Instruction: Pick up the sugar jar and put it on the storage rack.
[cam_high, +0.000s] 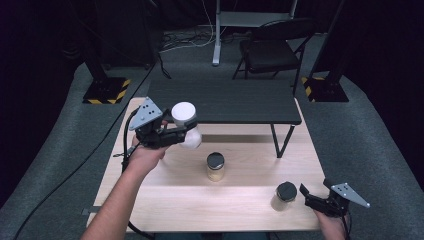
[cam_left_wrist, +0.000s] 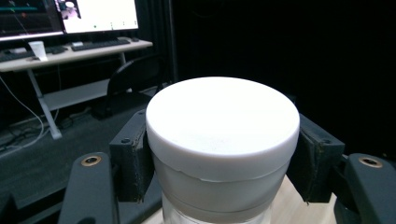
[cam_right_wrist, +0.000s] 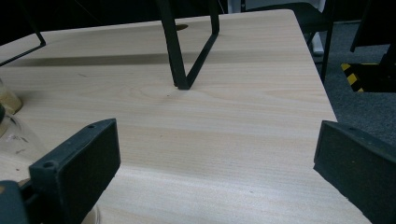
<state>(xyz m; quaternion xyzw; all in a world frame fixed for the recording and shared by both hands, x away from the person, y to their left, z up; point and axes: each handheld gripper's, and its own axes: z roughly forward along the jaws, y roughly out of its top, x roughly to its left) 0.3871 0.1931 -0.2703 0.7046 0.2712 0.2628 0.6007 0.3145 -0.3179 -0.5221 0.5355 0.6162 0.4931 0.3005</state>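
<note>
- Your left tool (cam_high: 184, 134) is clamped on a white-lidded jar with a clear body (cam_high: 185, 123); in the left gripper view its two black pads press against either side of the jar just under the white round lid (cam_left_wrist: 223, 116).
- In the high view that jar sits between the tips of your left tool, lifted clear of the light wooden table (cam_high: 165, 200) and tilted, with the lid facing up and away from your hand.
- The black low shelf on thin metal legs (cam_high: 225, 102) lies just beyond your left tool, across the far part of the table.
- A glass jar with a black lid and pale yellow contents (cam_high: 215, 167) stands upright on the table, to the right of your left tool and nearer you, apart from it.
- Your right tool (cam_high: 306, 196) rests low at the near right corner of the table with its jaws spread wide and nothing between them; the right gripper view shows bare wood in the gap.
- A second black-lidded glass jar (cam_high: 285, 196) stands just to the left of your right tool's tips, close beside them; whether it touches them cannot be told.
</note>
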